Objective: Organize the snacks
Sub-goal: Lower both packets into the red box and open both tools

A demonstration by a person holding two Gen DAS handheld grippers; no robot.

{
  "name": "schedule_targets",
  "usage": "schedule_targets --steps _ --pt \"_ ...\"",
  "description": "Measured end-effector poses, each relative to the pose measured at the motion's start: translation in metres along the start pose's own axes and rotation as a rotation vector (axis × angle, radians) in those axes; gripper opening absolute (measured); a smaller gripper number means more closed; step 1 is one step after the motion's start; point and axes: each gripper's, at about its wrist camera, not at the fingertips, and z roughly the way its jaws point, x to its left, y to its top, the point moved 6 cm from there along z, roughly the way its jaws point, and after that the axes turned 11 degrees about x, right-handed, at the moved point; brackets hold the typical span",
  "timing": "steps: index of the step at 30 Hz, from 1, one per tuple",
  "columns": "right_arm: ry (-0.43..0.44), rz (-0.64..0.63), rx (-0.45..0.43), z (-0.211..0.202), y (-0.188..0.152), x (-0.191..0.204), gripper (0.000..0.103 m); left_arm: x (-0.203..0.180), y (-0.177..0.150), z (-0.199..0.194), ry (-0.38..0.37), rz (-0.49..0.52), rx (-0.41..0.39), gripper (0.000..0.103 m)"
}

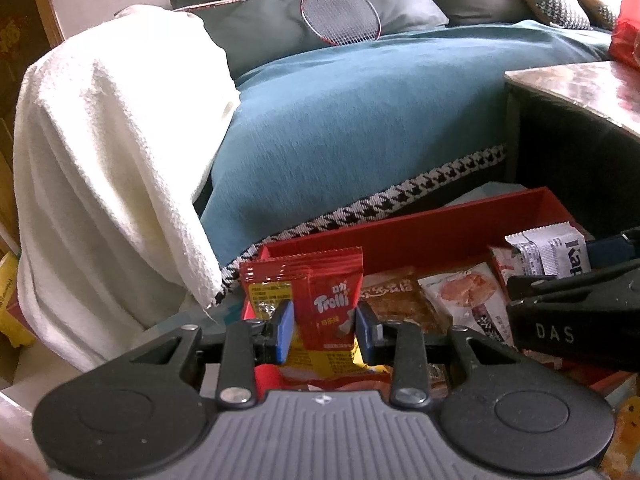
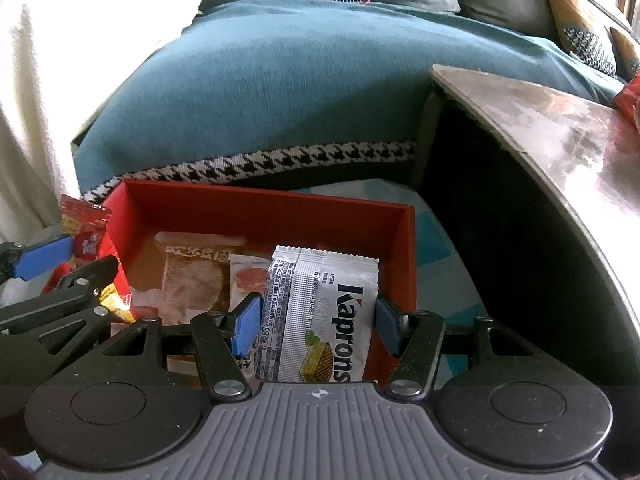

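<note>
My left gripper [image 1: 325, 326] is shut on a small stack of red Trolli gummy packets [image 1: 330, 292], held upright over the left end of a red open box [image 1: 420, 232]. My right gripper [image 2: 318, 320] is shut on silver Kaprons wafer packets [image 2: 320, 312], upright over the right half of the red box [image 2: 260, 204]. Inside the box lie a brown snack packet [image 2: 196, 280] and a white packet with a pinkish picture [image 2: 246, 276]. In the right wrist view the left gripper's blue pad [image 2: 42, 260] and the Trolli packets [image 2: 84, 224] show at the left edge.
A sofa with a teal cover [image 1: 360, 120] stands right behind the box, with a white blanket [image 1: 112, 140] over its left arm and a badminton racket [image 1: 340, 16] on the cushions. A glossy table top [image 2: 560, 128] overhangs on the right, with a red bag [image 1: 628, 40] on it.
</note>
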Motion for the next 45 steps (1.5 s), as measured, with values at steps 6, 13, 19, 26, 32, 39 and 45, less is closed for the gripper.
schedule_targets --steps 6,13,19,26,32,39,45 --pt "0.007 0.014 0.026 0.011 -0.001 -0.001 0.067 0.002 -0.001 0.006 0.001 -0.007 0.02 0.03" --pt "0.009 0.023 0.025 0.012 -0.001 -0.002 0.068 0.0 -0.001 0.004 0.009 0.005 0.016 0.03" --pt "0.008 0.015 0.016 0.006 -0.002 0.001 0.068 0.003 -0.003 -0.004 0.02 0.007 0.012 0.033" --pt "0.011 0.016 -0.005 -0.015 -0.008 0.001 0.069 0.009 -0.011 -0.024 0.017 -0.009 0.002 0.039" --pt "0.017 -0.003 -0.009 -0.031 -0.02 0.007 0.071 0.012 -0.02 -0.041 0.006 -0.012 0.0 0.041" --pt "0.022 -0.024 -0.019 -0.049 -0.033 0.014 0.072 0.013 -0.036 -0.061 -0.002 -0.004 -0.006 0.044" --pt "0.031 -0.029 -0.02 -0.061 -0.047 0.015 0.073 0.012 -0.051 -0.069 -0.004 0.005 0.004 0.045"
